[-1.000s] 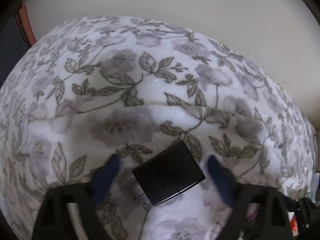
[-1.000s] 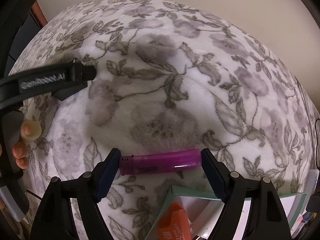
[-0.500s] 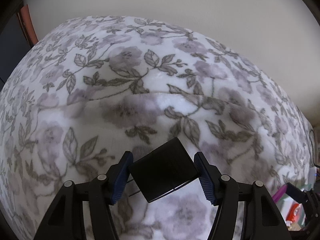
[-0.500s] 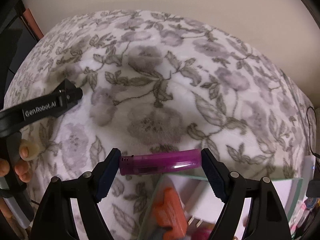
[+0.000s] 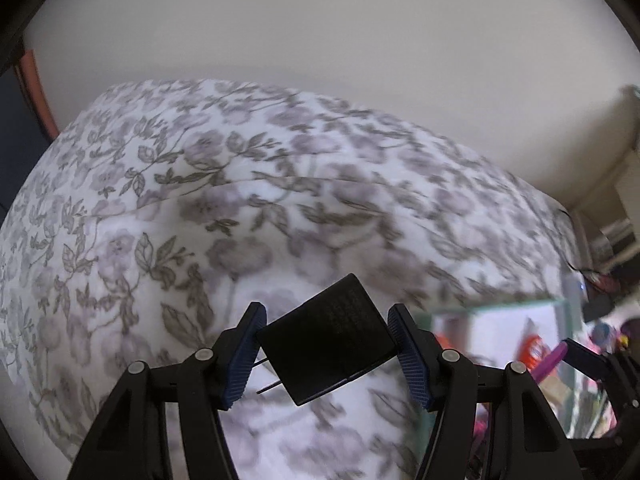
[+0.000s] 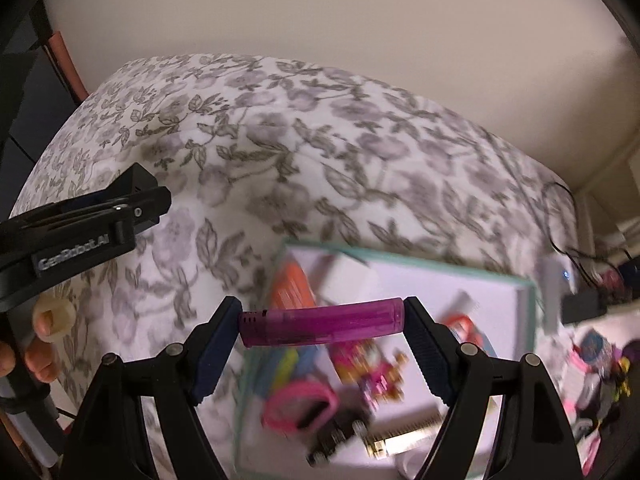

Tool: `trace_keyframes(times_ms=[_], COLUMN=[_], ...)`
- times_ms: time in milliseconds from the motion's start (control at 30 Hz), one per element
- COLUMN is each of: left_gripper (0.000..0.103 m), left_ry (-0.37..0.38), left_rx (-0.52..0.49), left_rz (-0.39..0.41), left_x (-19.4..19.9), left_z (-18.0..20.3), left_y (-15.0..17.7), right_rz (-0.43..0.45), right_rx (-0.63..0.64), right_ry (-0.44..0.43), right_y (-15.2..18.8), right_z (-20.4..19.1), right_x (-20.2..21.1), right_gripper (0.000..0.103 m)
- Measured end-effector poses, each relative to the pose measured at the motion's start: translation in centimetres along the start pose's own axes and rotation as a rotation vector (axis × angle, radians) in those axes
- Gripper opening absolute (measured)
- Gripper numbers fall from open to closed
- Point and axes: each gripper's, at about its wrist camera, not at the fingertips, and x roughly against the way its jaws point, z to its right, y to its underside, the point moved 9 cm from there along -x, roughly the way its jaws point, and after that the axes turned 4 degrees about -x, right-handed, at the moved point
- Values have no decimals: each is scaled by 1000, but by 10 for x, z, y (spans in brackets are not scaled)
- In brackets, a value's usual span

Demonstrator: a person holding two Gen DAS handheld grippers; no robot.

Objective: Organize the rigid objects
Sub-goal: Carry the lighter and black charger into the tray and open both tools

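My left gripper [image 5: 326, 354] is shut on a black plug adapter [image 5: 330, 344], held tilted above the floral blanket [image 5: 200, 200] with its two metal prongs pointing left. My right gripper [image 6: 322, 326] is shut on a purple lighter [image 6: 320, 326], gripped end to end and lying crosswise. Below the lighter sits a white box with a teal rim [image 6: 404, 262] that holds several small items: an orange pack, a pink band, a black part. The same box [image 5: 500, 306] shows at the right of the left wrist view, blurred.
The left gripper's body [image 6: 84, 224] and a hand [image 6: 40, 344] fill the left edge of the right wrist view. A white device with a black cable [image 6: 560, 280] and small colourful clutter [image 6: 600, 348] lie right of the box. A plain wall [image 5: 320, 40] stands behind.
Both grippers have risen and swung right with their objects. The box has come fully into view under the lighter. A second ago the left gripper was open around the adapter; it shut on it.
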Motion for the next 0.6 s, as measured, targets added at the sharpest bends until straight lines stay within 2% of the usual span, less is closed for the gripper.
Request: trace_keyframes(times_ms=[200,467,600], left_gripper=[66,66,66], left_ry=[51,121,130], left_rx=[-91,-167,-217], left_rz=[-1,-52,-68], left_x=[27,31,30], left_z=[55,107,127], left_y=[31,79,103], right_rz=[-6,-37,-47], right_rx=[-32,-110,-157], right_ry=[48,92,95], right_y=[41,95,114], right_z=[33,79,94], right_x=[22,26,22], right_gripper=[82,82,82])
